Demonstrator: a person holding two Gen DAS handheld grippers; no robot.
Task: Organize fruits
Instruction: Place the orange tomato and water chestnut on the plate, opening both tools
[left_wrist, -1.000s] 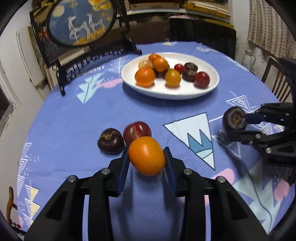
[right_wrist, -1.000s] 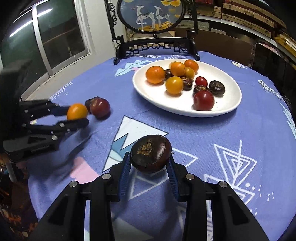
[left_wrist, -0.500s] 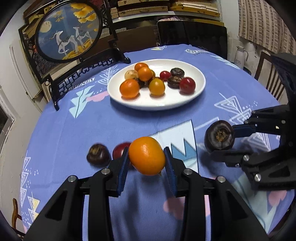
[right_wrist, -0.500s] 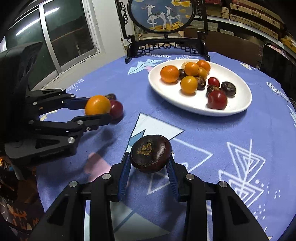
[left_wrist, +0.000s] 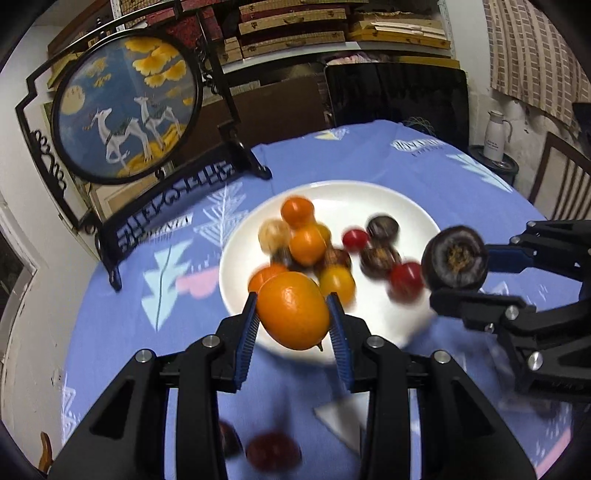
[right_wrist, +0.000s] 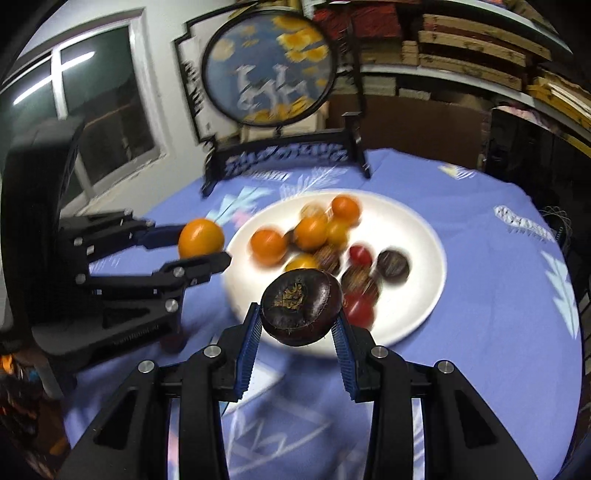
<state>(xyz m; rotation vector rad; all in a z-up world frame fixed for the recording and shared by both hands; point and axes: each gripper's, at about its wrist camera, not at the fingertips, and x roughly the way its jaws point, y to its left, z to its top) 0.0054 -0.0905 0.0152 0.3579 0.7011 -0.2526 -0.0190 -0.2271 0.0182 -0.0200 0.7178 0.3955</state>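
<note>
Both tongs are loaded and both are up at the white plate (left_wrist: 402, 206). The left tongs (left_wrist: 293, 319) pinch an orange fruit (left_wrist: 293, 312) between the blue pads, and it hangs over the plate's near rim. From the right wrist view the same orange fruit (right_wrist: 201, 237) sits just off the plate's left edge (right_wrist: 424, 236), clear of the desk (right_wrist: 480, 229).

The right tongs (right_wrist: 301, 319) squeeze a dark brown fruit (right_wrist: 301, 306), flat and round with a rough tuft on its face, and it too hangs above the plate's near rim. In the left wrist view that dark brown fruit (left_wrist: 455, 256) shows at the plate's right side, gripped top and bottom by the right tongs (left_wrist: 458, 258).

On the plate lies a heap: about 4 orange fruits, a yellow one (left_wrist: 337, 282), 2 small red ones and several dark ones, all smeared by blur, so the count is rough. A red fruit (left_wrist: 273, 451) lies on the blue patterned cloth of the desk (left_wrist: 122, 314), well short of the plate, beneath the left tongs, with something dark beside it, probably another fruit. Beyond the plate stands a round deer screen (left_wrist: 125, 107) on a black carved stand.
</note>
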